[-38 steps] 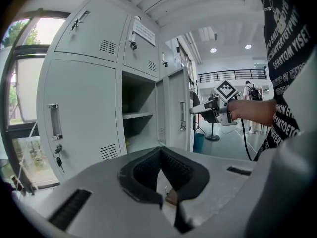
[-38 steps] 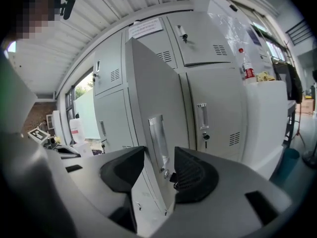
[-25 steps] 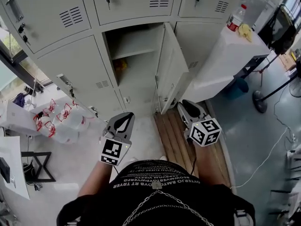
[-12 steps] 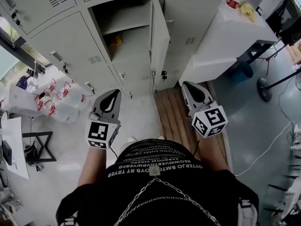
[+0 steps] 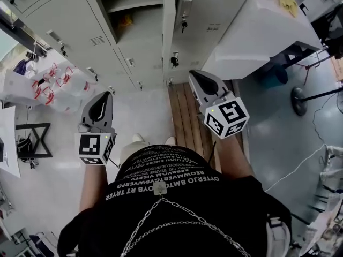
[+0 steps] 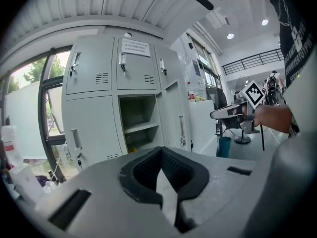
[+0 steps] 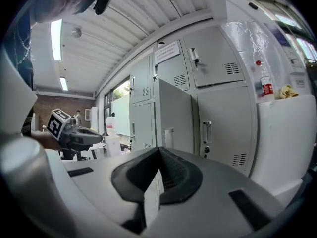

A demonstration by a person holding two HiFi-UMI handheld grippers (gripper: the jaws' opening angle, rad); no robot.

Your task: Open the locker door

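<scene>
My left tongs (image 5: 103, 96) and right tongs (image 5: 194, 75) are both closed, holding nothing. One locker door (image 5: 168, 36) stands open ahead, between them.

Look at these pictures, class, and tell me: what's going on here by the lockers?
A person stands facing a bank of grey lockers, holding a claw in each hand. One locker door already stands wide open, showing the shelf inside. The left claw and the right claw are both shut and empty, held short of the lockers and touching nothing.
</scene>
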